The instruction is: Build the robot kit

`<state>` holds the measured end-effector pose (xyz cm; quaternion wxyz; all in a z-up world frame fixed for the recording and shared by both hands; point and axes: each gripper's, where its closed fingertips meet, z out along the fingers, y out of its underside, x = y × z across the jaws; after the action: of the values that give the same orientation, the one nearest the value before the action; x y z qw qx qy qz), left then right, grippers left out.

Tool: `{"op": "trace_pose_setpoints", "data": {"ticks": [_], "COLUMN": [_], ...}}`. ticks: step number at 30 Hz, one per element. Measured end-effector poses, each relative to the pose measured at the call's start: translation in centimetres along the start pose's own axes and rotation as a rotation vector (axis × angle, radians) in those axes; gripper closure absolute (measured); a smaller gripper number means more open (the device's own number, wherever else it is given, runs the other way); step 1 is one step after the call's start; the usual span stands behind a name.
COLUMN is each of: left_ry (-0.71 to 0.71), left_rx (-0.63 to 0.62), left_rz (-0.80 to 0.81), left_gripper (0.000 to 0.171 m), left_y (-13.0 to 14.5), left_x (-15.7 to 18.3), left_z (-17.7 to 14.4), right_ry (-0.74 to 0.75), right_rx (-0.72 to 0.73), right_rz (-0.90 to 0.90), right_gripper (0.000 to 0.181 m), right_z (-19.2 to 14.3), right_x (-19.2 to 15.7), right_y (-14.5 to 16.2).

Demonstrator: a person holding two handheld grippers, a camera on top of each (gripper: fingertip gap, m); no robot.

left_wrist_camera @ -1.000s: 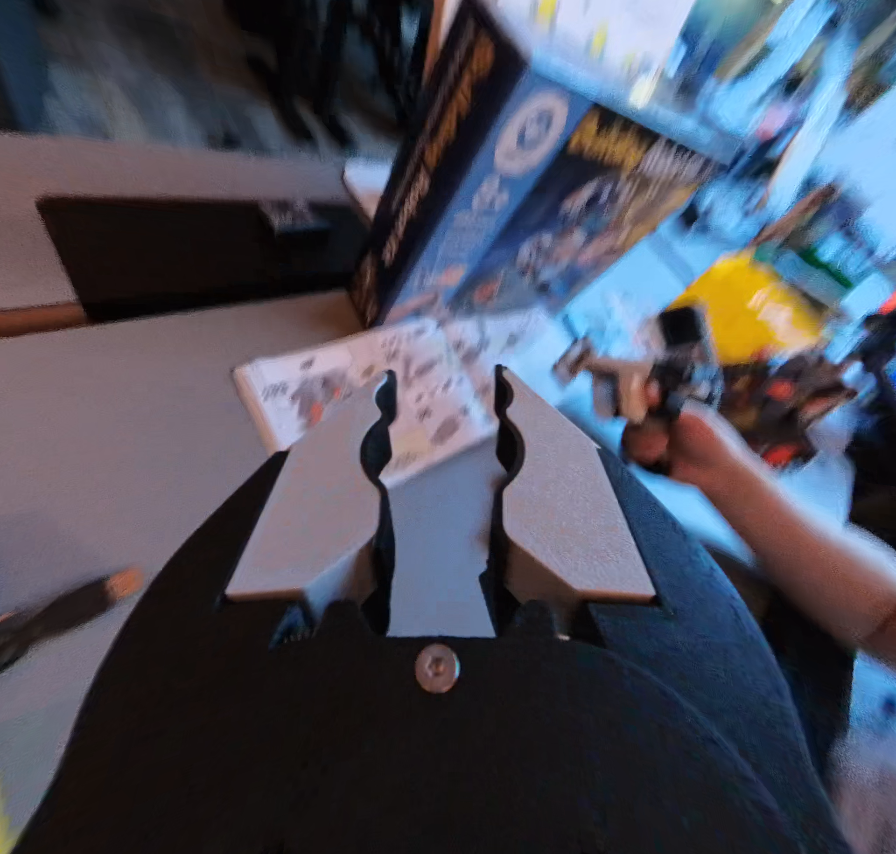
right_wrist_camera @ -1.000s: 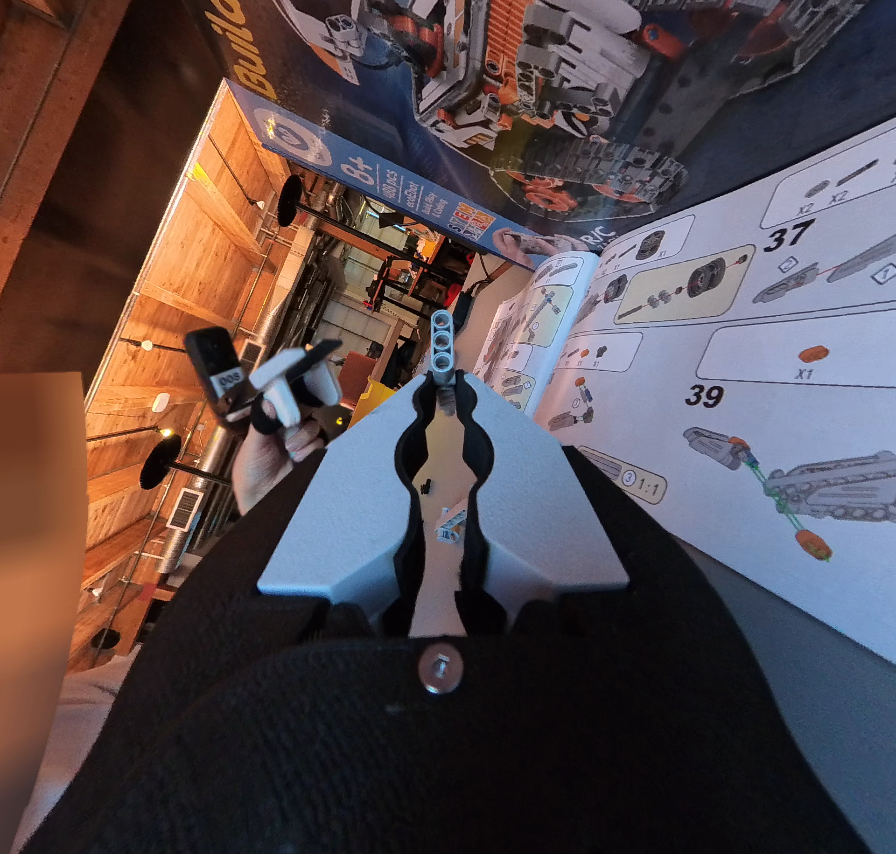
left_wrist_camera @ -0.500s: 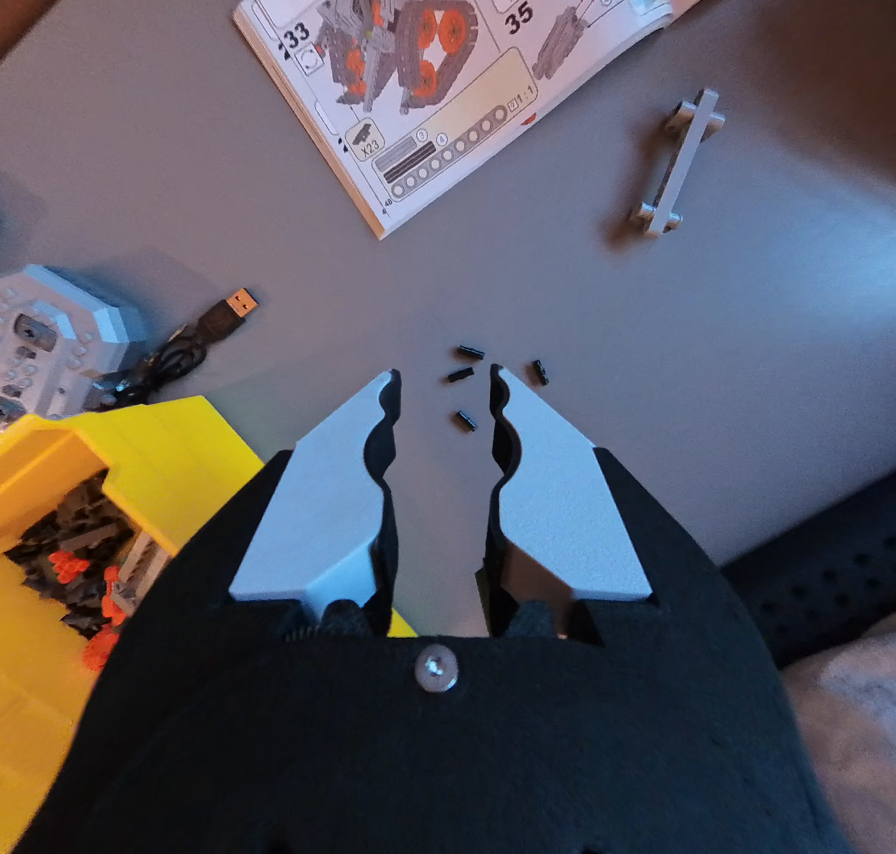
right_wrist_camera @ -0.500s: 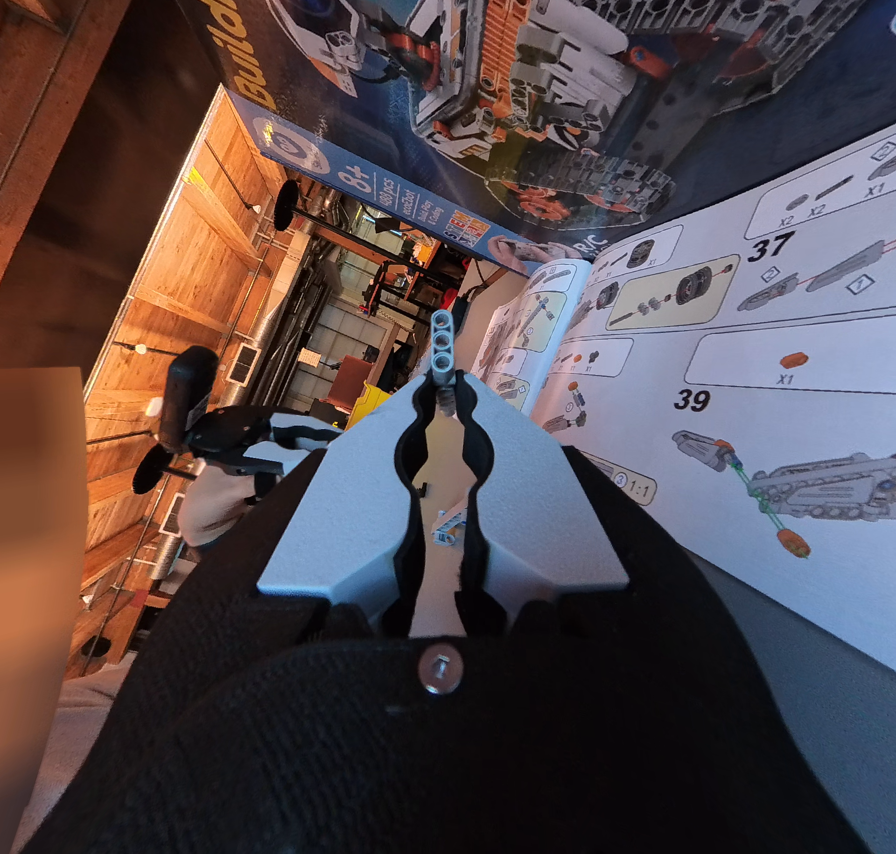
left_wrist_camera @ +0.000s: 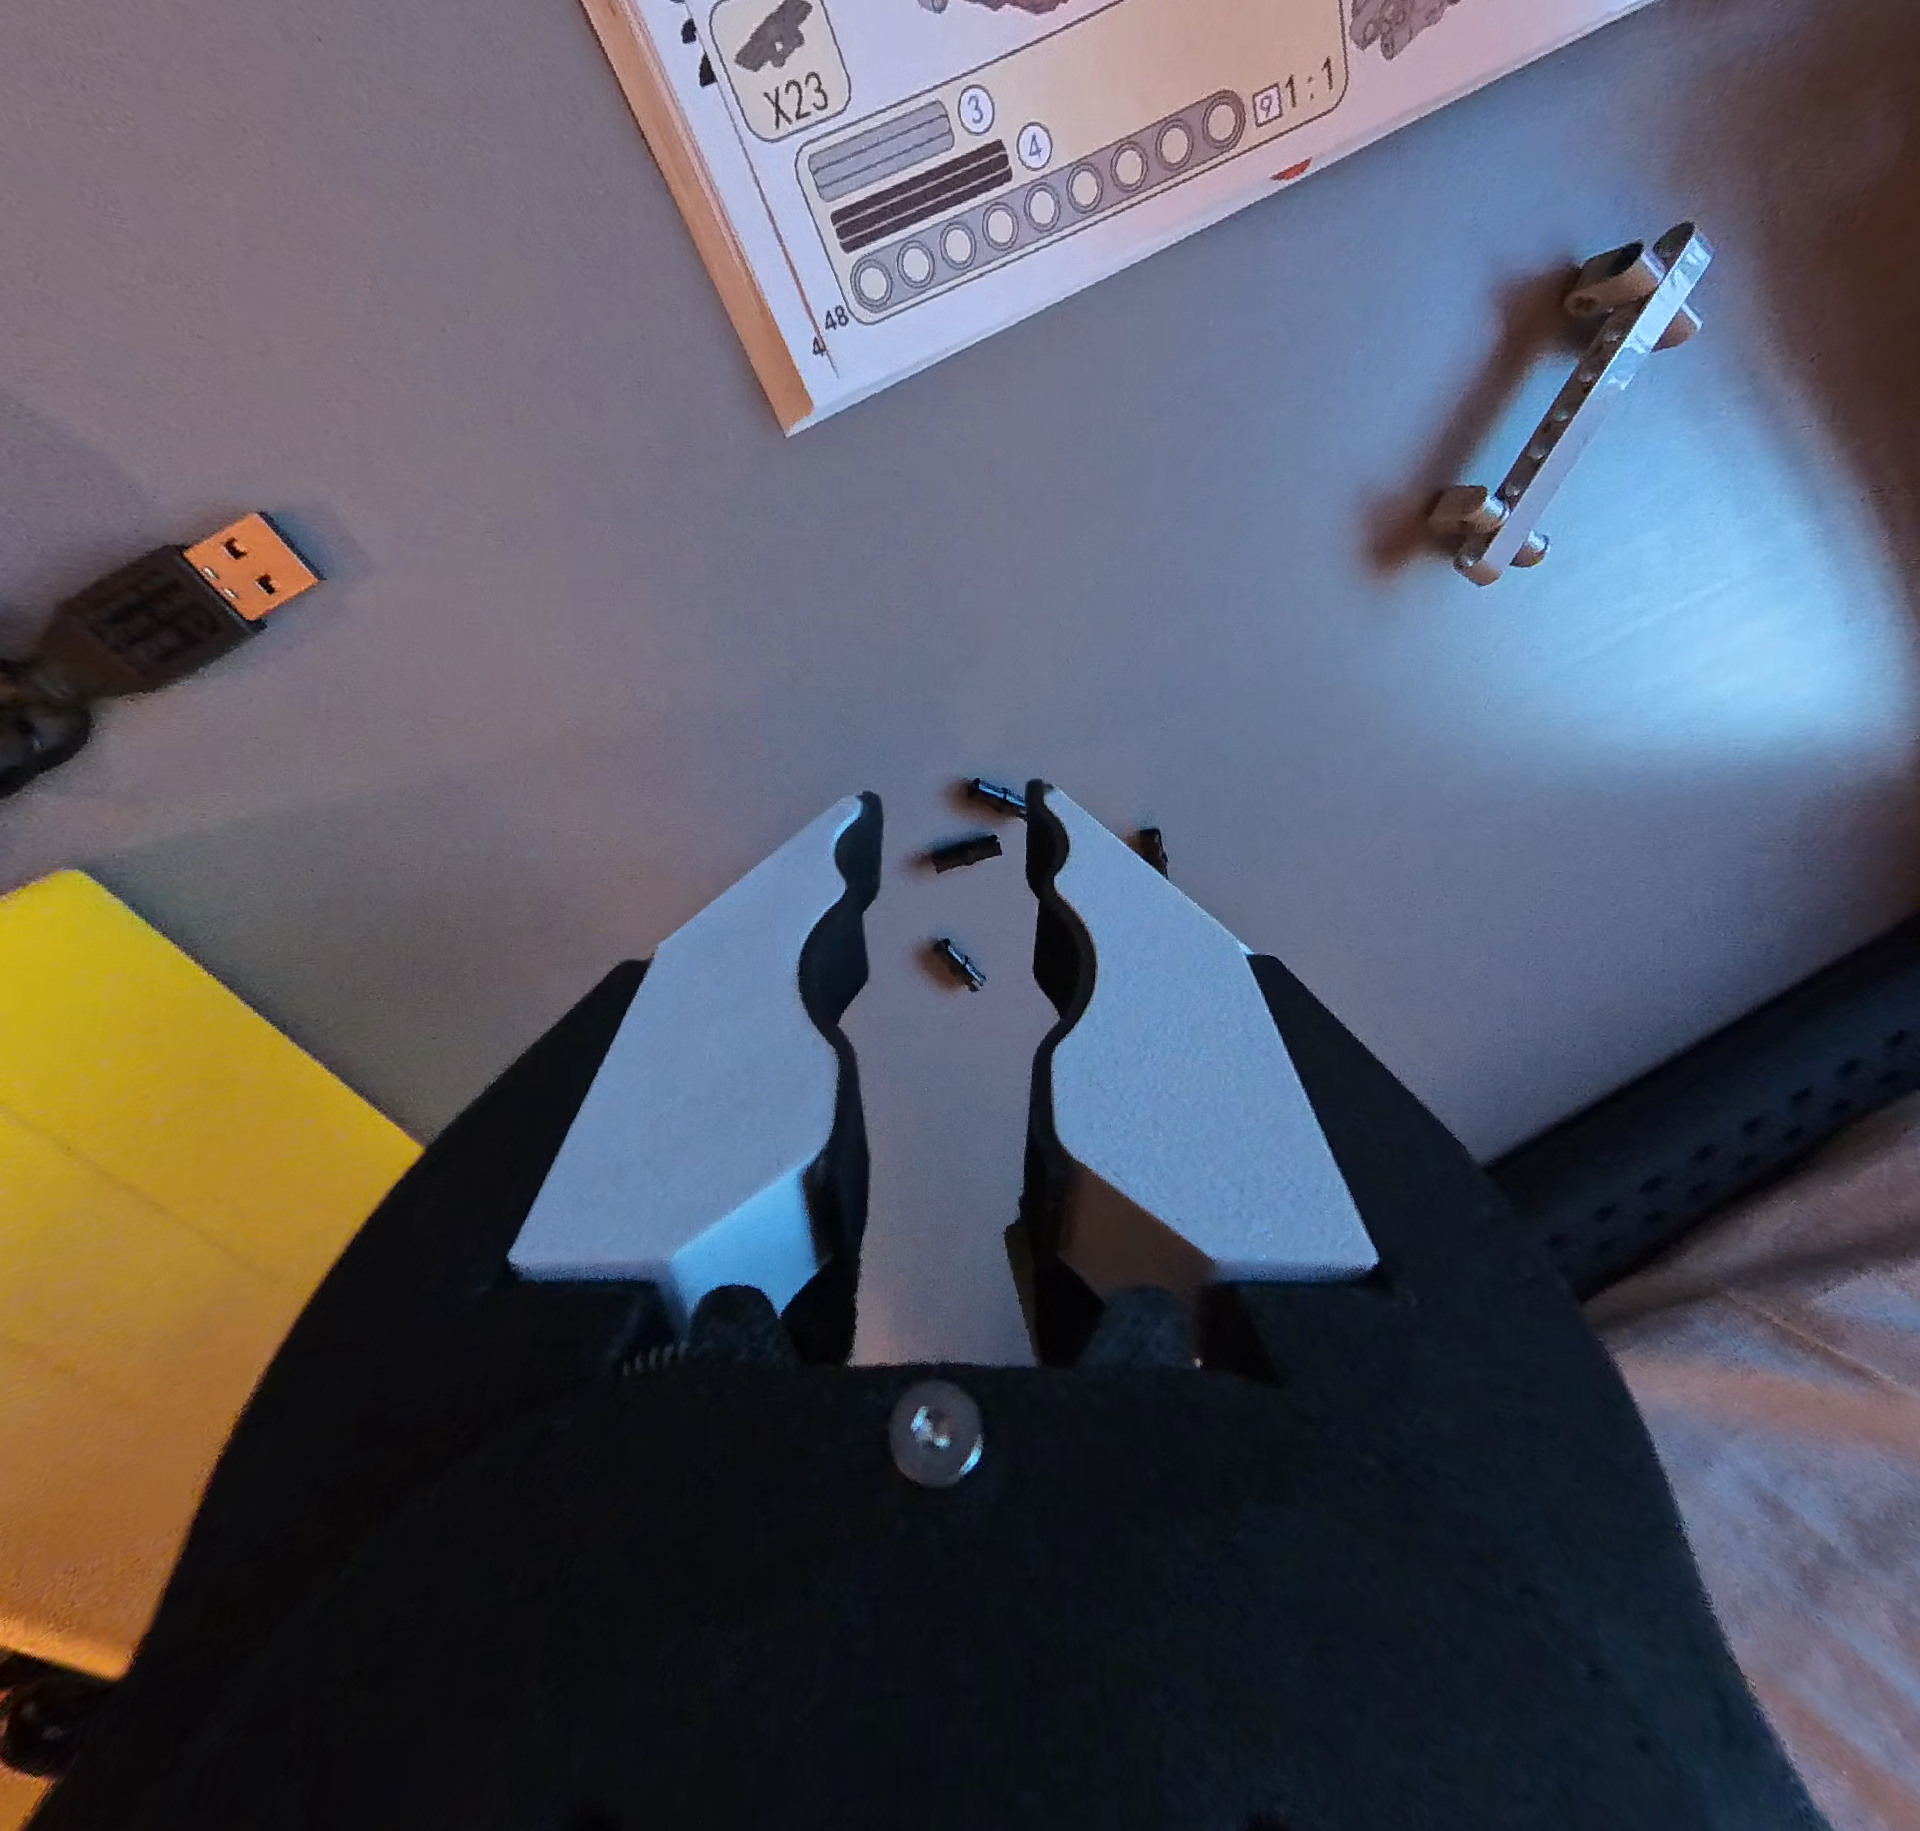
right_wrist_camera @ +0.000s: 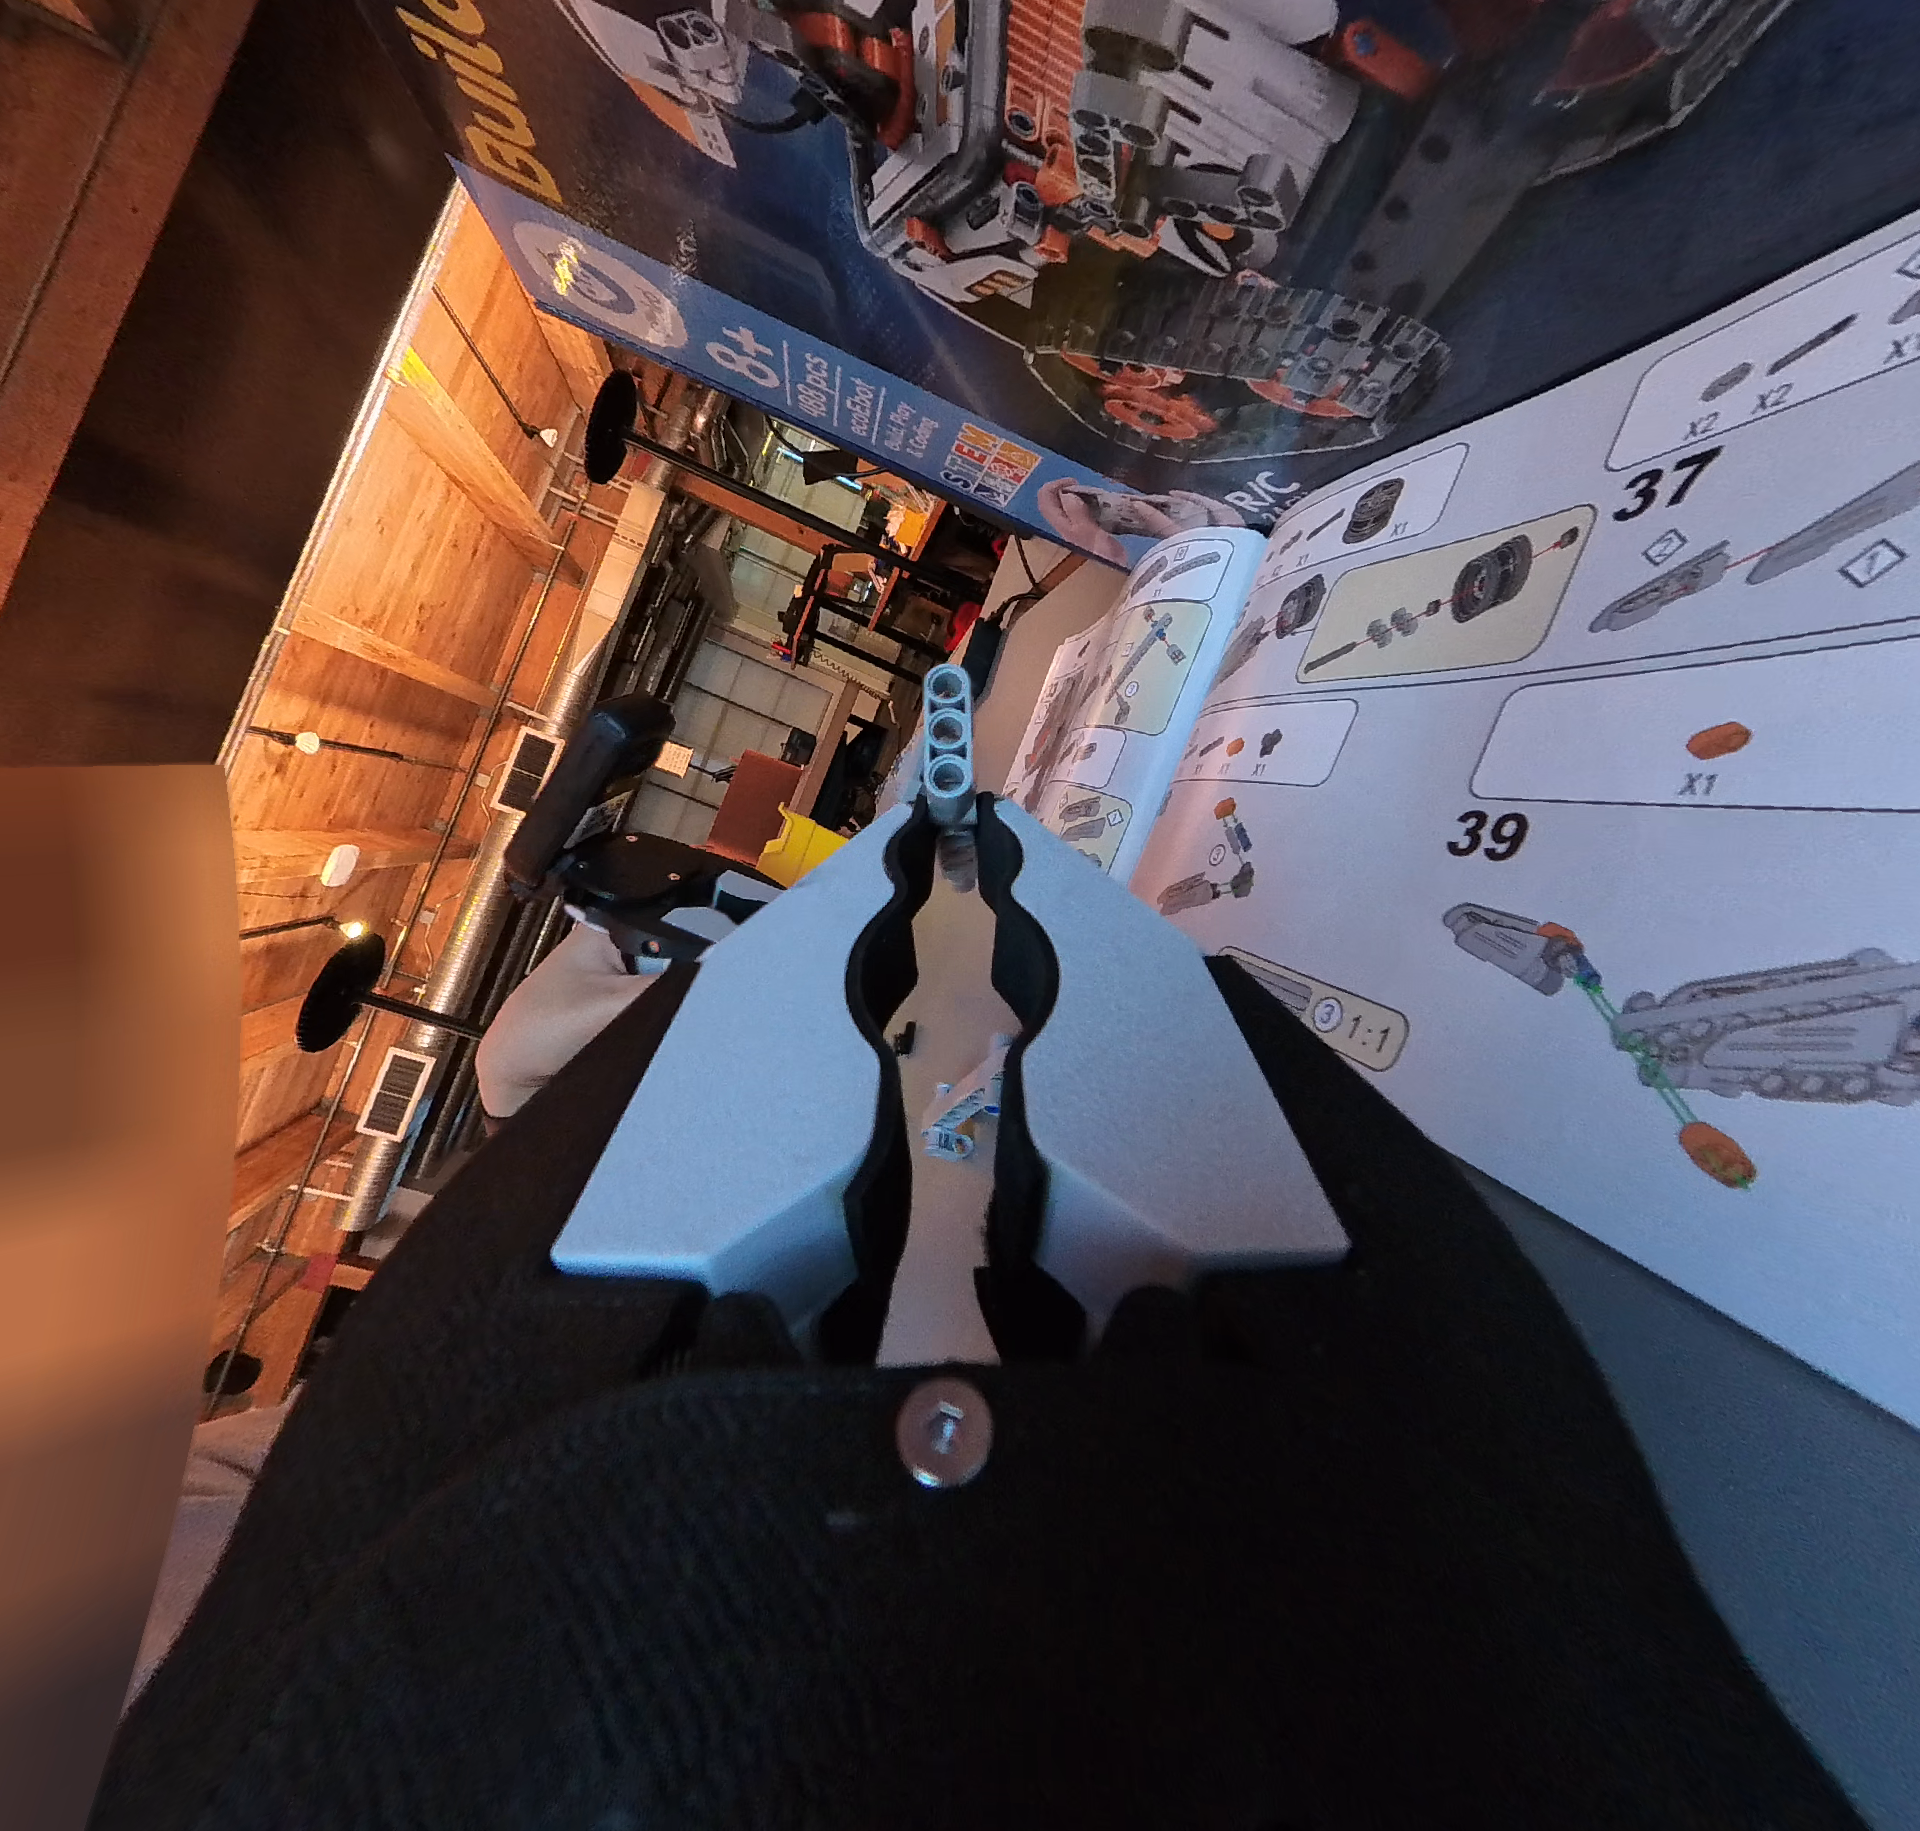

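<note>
Black pins (left_wrist_camera: 961,962) are scattered on the grey desk (left_wrist_camera: 520,690), and the left tongs (left_wrist_camera: 954,813) are held apart just above them: one pin lies between the jaws, two more at the tips, a fourth at 1 o'clock beside the right finger. A yellow bin (left_wrist_camera: 156,1106) is seen at 8 o'clock, a USB plug (left_wrist_camera: 223,576) at 10 o'clock, a grey beam assembly (left_wrist_camera: 1569,410) at 2 o'clock, and the open manual (left_wrist_camera: 1039,171) at 12 o'clock. The right tongs (right_wrist_camera: 949,807) are clamped on a short grey beam (right_wrist_camera: 947,742), which is held upright off the desk, three holes showing above the tips. Behind it the manual's pages are spread at 2 o'clock and the kit box (right_wrist_camera: 1039,171) stands at 12 o'clock.

The pins are judged small and round: one could be rolled or flicked away if a tip is set on it, or two could be caught together. The beam is gripped only at its end, so it could be twisted in the jaws under a sideways push.
</note>
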<state>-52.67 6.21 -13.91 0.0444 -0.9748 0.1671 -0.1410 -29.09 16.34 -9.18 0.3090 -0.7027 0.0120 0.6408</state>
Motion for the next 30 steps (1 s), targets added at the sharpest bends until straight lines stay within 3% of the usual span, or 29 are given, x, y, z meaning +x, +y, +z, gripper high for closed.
{"op": "trace_pose_setpoints", "data": {"ticks": [9, 30], "left_ry": [-0.005, -0.032], "left_rx": [-0.038, -0.15], "left_rz": [-0.053, -0.037], "left_gripper": [0.164, 0.168], "left_y": [0.6, 1.4], "left_x": [0.1, 1.3], "left_z": [0.4, 2.9], "right_ry": [-0.001, -0.001], "right_rx": [0.004, 0.002], "right_rz": [0.002, -0.004], "right_gripper": [0.175, 0.175], "right_z": [0.0, 0.0], "right_x": [-0.1, -0.3], "right_y": [-0.1, -0.1]}}
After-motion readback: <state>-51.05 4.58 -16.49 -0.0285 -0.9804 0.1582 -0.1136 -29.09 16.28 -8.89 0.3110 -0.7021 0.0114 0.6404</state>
